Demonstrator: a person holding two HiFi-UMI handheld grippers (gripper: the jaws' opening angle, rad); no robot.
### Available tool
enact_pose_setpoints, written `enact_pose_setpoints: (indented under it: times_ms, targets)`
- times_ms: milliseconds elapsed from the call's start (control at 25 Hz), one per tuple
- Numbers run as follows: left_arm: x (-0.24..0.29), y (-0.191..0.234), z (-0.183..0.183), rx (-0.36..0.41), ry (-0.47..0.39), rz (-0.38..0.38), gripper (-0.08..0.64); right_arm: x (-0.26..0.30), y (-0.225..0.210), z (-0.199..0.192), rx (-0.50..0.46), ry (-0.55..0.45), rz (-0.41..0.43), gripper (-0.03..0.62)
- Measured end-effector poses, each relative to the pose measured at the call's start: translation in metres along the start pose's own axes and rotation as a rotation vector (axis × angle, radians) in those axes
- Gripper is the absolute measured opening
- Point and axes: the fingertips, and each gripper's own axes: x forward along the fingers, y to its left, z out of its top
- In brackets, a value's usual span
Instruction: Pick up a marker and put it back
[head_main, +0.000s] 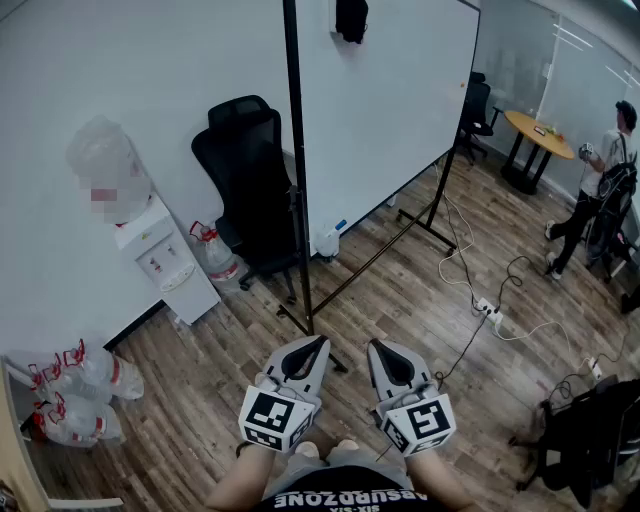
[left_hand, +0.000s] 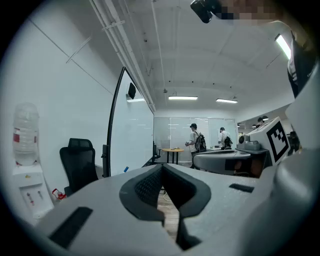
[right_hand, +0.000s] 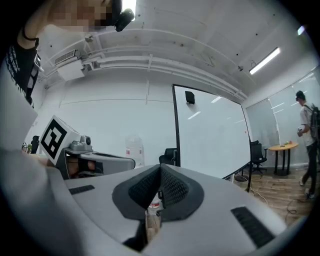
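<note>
Presently standing well back from whiteboard (head_main: 390, 110). Left gripper (head_main: 321, 343) fingers (left_hand: 146, 187) pressed together, empty; right gripper (head_main: 376, 346) same. Small blue item (head_main: 341, 226), possibly marker, at board's lower edge, straight ahead between both grippers, neither clearly nearer. Long axis too small to judge.

We count two claws, the left claw (head_main: 320, 342) and the right claw (head_main: 376, 346), one whiteboard (head_main: 390, 100), one water dispenser (head_main: 165, 262), and one round tabletop (head_main: 528, 127) at two o'clock.

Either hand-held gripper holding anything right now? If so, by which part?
Nothing is held. The left hand-held gripper and the right hand-held gripper both have their jaws closed together, with nothing between them.
</note>
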Motion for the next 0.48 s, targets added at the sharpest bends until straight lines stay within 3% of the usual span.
enact_pose_setpoints:
  times_ms: [400,480]
  targets:
    - [0.023,-0.005,0.005,0.013,0.005,0.011,0.008,0.008,-0.021,0.001,0.028,-0.020,0.033,-0.002]
    - [0.025,-0.006,0.005,0.011,0.002,0.022,0.008,0.009,-0.025,0.002,0.044,-0.025,0.045,0.041]
